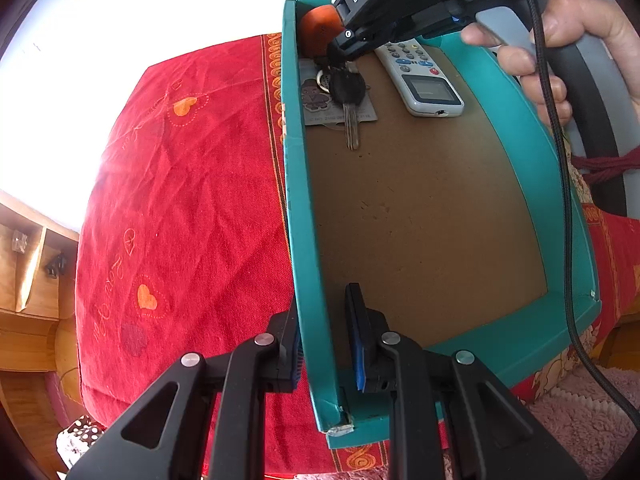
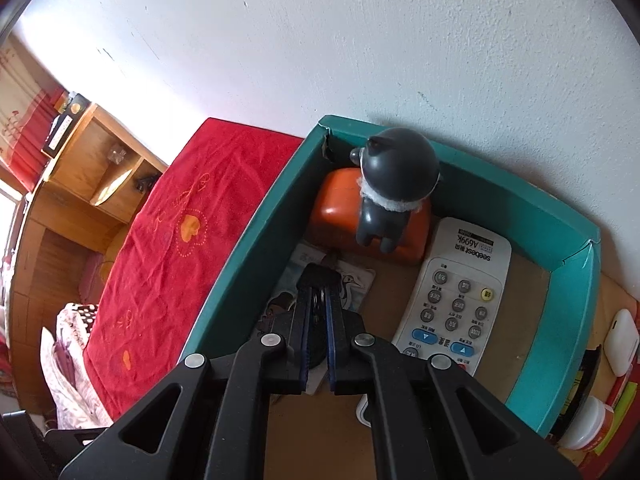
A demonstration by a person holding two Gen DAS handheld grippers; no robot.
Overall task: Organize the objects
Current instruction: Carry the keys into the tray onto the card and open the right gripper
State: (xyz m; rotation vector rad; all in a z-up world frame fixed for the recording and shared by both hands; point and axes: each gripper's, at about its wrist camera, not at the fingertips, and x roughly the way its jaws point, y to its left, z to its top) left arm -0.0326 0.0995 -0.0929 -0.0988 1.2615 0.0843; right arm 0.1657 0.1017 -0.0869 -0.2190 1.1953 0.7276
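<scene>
The teal box stands on the red cloth, and most of the tidying seems done, judging from what lies inside. At the far end of the box there is an orange block with a grey cat figure on top of it. Beside the block lies a white remote control, and in front of the block lies a picture card.

The right gripper reaches into the box and its tongs are close together around the black head of a key. The metal blade of the key rests on the card and on the box floor, so I judge the key is being set down and must only be released.

The left gripper has its tongs apart, one on each side of the near wall of the box; I cannot tell whether they press on it.

Outside the box, past its right wall, a white case and a jar with a white lid are waiting, perhaps the next things.
</scene>
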